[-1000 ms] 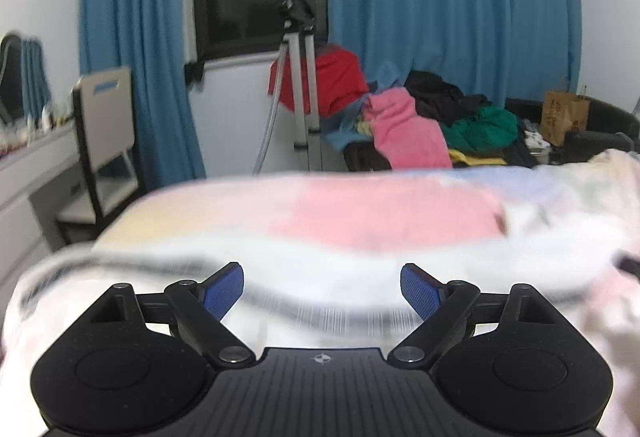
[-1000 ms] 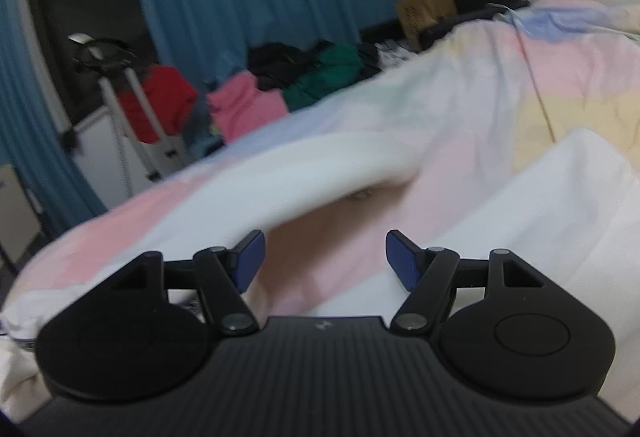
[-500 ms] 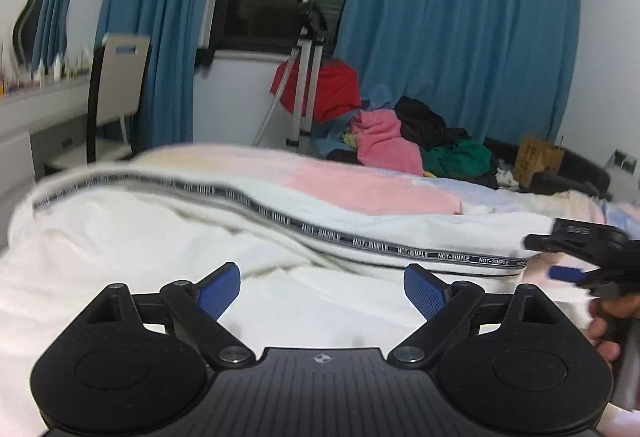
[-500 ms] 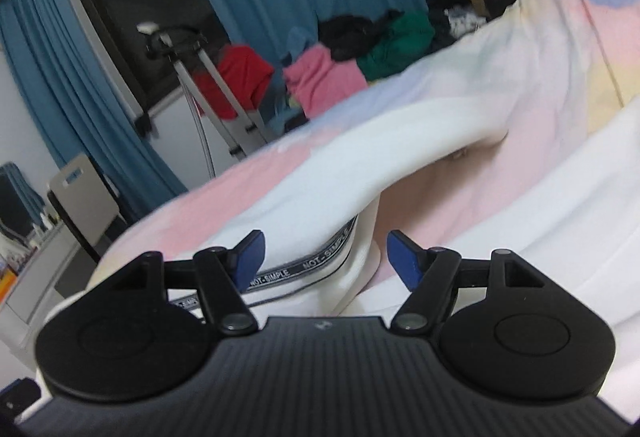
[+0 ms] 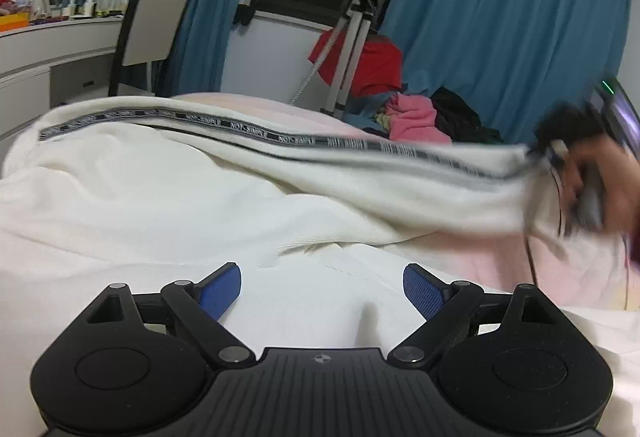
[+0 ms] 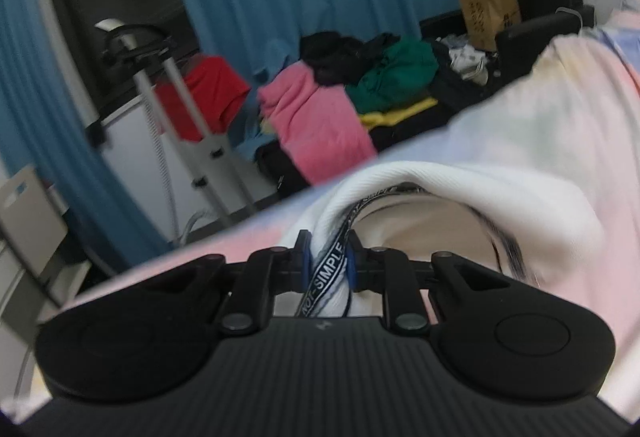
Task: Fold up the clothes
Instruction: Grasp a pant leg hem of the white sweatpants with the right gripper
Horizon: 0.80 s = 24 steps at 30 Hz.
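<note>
A white garment (image 5: 168, 193) with a black band of white lettering (image 5: 248, 125) lies across the bed. My left gripper (image 5: 322, 287) hangs open just above its near part, nothing between the blue pads. My right gripper (image 6: 326, 263) is closing, and its pads press on the banded edge of the white garment (image 6: 472, 193), lifting it off the pastel bedspread (image 6: 568, 109). In the left wrist view the right gripper (image 5: 560, 147) and the hand holding it show blurred at the right, pulling that edge taut.
A heap of clothes (image 6: 320, 105), pink, green, black and red, lies by the blue curtains (image 5: 500, 29). A tripod (image 5: 348, 33) stands at the window. A chair (image 5: 154, 25) and white desk (image 5: 48, 45) are at the left. A paper bag (image 6: 490, 13) sits far right.
My right gripper has shut on the garment's lettered edge and swung right and up, stretching it. My left gripper has sunk lower over the white cloth, still open.
</note>
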Each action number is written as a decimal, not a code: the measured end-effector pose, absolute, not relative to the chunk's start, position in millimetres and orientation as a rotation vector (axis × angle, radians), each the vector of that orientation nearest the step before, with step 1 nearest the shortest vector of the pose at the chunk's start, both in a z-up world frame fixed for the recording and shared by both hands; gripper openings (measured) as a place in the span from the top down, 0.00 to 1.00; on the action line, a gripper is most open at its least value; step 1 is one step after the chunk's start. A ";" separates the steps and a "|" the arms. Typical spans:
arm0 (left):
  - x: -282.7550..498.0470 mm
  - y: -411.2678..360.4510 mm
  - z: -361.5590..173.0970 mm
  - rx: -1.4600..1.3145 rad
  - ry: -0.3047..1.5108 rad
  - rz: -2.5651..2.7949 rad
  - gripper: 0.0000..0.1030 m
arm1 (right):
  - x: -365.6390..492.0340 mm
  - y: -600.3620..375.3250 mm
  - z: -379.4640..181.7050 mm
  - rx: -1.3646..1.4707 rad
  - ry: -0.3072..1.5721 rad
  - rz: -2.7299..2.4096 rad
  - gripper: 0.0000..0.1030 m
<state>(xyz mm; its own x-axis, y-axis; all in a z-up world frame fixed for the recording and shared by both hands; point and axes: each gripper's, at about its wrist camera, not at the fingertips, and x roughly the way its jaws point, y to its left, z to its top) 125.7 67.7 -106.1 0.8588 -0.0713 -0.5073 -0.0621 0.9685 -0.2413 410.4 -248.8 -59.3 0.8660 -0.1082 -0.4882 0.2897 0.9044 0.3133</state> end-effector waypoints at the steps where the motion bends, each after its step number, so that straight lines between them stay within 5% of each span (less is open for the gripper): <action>1: 132.8 66.6 -109.8 -0.253 0.552 -0.009 0.13 | 432.8 -243.9 -52.0 0.374 0.489 -0.234 0.80; 7: 154.5 62.0 -132.4 -0.215 0.543 -0.034 0.12 | 536.4 -215.6 -78.7 0.241 0.619 -0.263 0.73; 9: 157.9 59.0 -136.0 -0.191 0.532 -0.037 0.12 | 544.3 -220.2 -85.1 0.284 0.602 -0.205 0.61; 11: 160.9 55.8 -138.4 -0.170 0.527 -0.038 0.11 | 529.0 -225.5 -76.2 0.312 0.459 -0.150 0.33; 13: 161.6 55.1 -139.4 -0.168 0.528 -0.038 0.11 | 510.5 -230.9 -65.7 0.305 0.327 -0.125 0.18; 22: 149.7 55.2 -128.5 -0.188 0.523 -0.025 0.11 | 429.2 -313.2 -84.1 0.417 0.322 -0.288 0.20; 24: 144.0 55.1 -124.2 -0.189 0.512 -0.021 0.11 | 418.3 -334.0 -107.9 0.522 0.400 -0.329 0.40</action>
